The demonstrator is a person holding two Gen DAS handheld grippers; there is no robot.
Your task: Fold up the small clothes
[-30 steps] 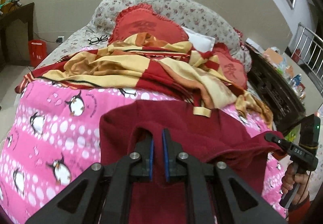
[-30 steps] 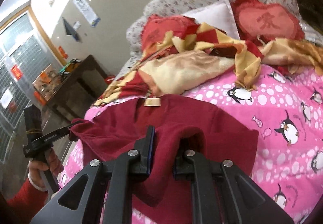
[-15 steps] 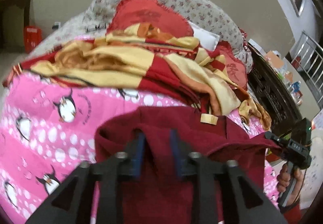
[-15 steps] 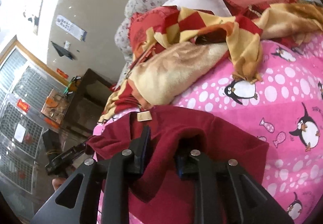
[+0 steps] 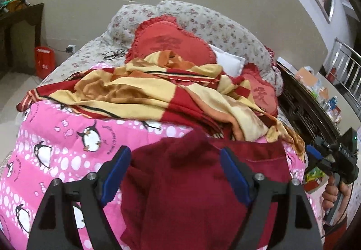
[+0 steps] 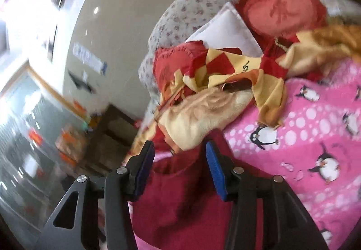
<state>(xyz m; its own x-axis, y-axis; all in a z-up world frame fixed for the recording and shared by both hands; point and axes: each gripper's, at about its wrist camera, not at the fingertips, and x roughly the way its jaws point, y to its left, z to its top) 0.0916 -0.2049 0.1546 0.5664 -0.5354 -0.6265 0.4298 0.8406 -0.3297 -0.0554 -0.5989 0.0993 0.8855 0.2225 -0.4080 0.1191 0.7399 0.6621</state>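
Wrist views (close) share bed (image 5: 56,159).

dark red fleece garment (image 5: 187,182), folded over, lying rumpled on pink penguin quilt (image 5: 67,148)

both grippers (image 5: 174,173) (image 6: 180,168) — jaws opening

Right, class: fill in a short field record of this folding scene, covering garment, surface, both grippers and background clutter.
garment: dark red garment, lying on the quilt
surface: pink penguin quilt
left hand-held gripper: jaws opening, garment beneath, not pinched
right hand-held gripper: jaws opening, pads off the cloth
behind: red-and-yellow blanket, heart cushion
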